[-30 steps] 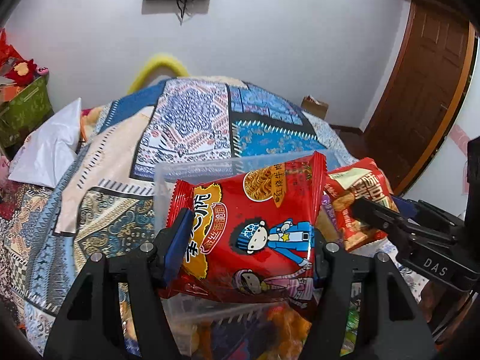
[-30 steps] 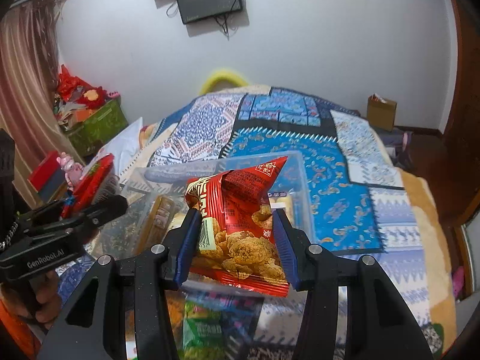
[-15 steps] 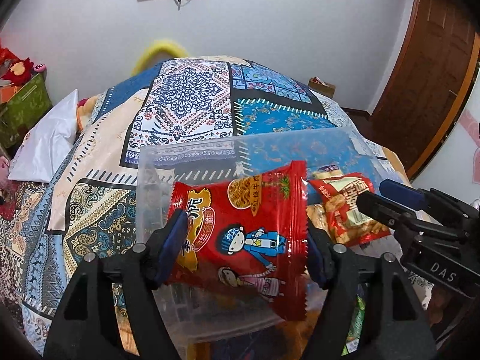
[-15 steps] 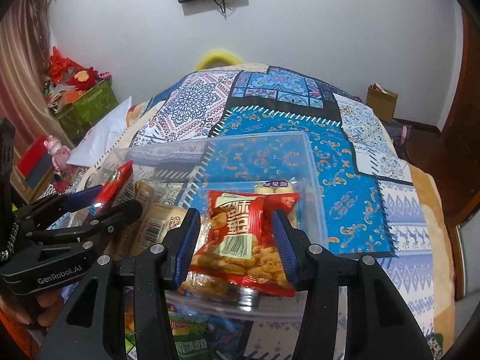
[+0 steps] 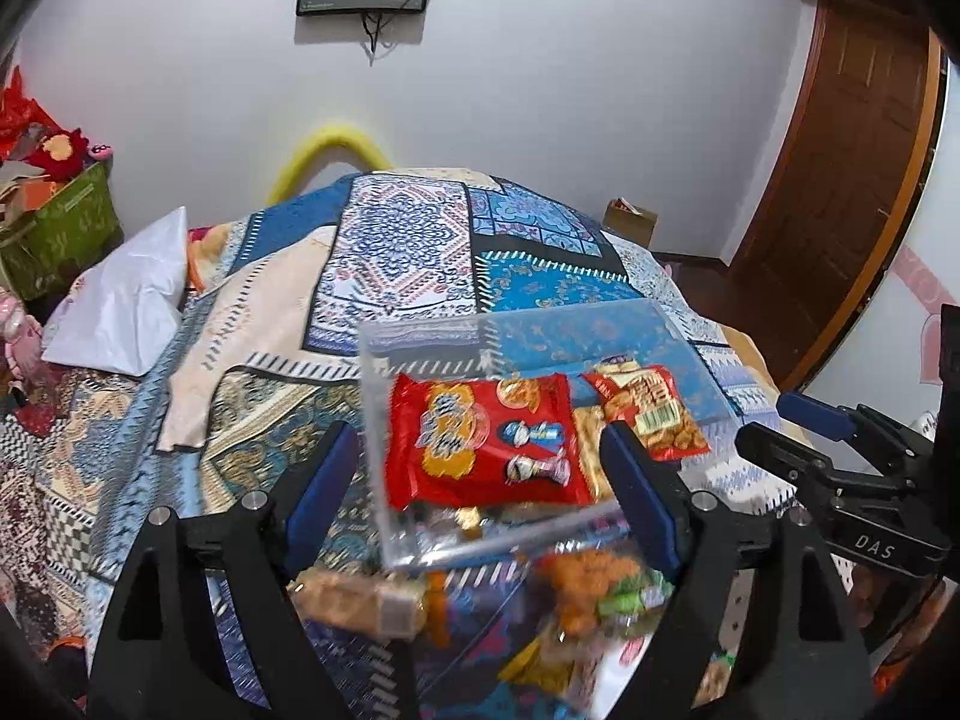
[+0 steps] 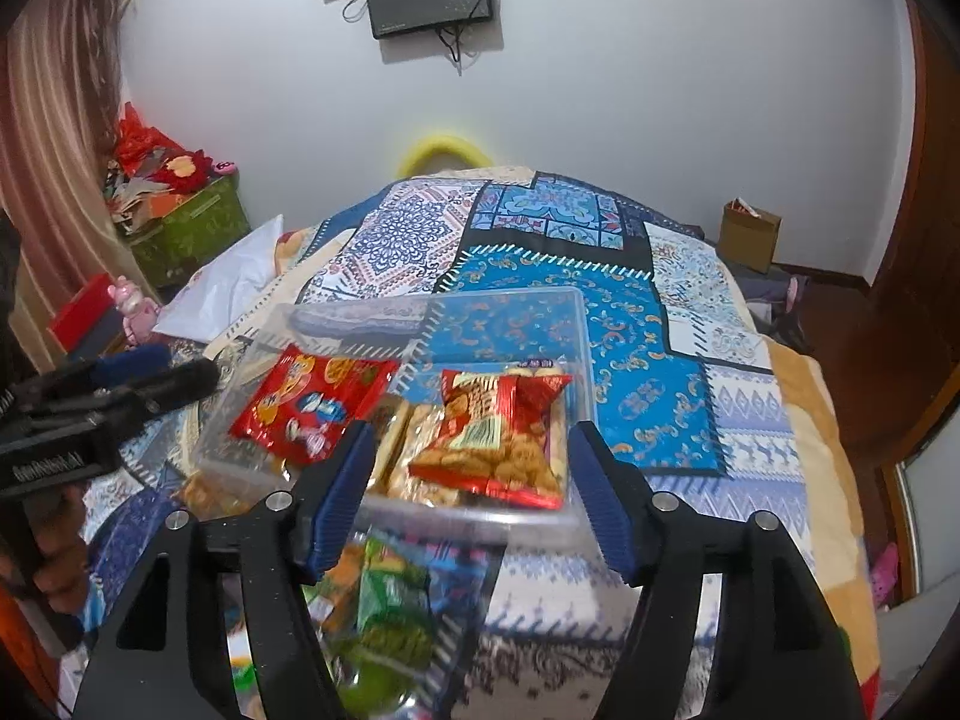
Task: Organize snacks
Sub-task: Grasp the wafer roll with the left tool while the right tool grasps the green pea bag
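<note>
we see patchwork bedspread (image 6: pixel 648 372) under clear plastic bin (image 6: pixel 576 324). red noodle-snack packet (image 5: pixel 486 444) lies in bin's left part, red fried-snack packet (image 6: pixel 492 438) in right part, loose. left gripper (image 5: pixel 486 486) jaws just been opening, now wide, pads clear of noodle packet. right gripper (image 6: pixel 474 492) jaws also just opened, nothing pinched. nearer snacks (image 5: pixel 588 594) outside bin blurred, maybe wrapped biscuits.

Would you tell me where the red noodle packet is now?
The noodle packet lies in the clear bin's left side, beside the peanut packet.
</note>
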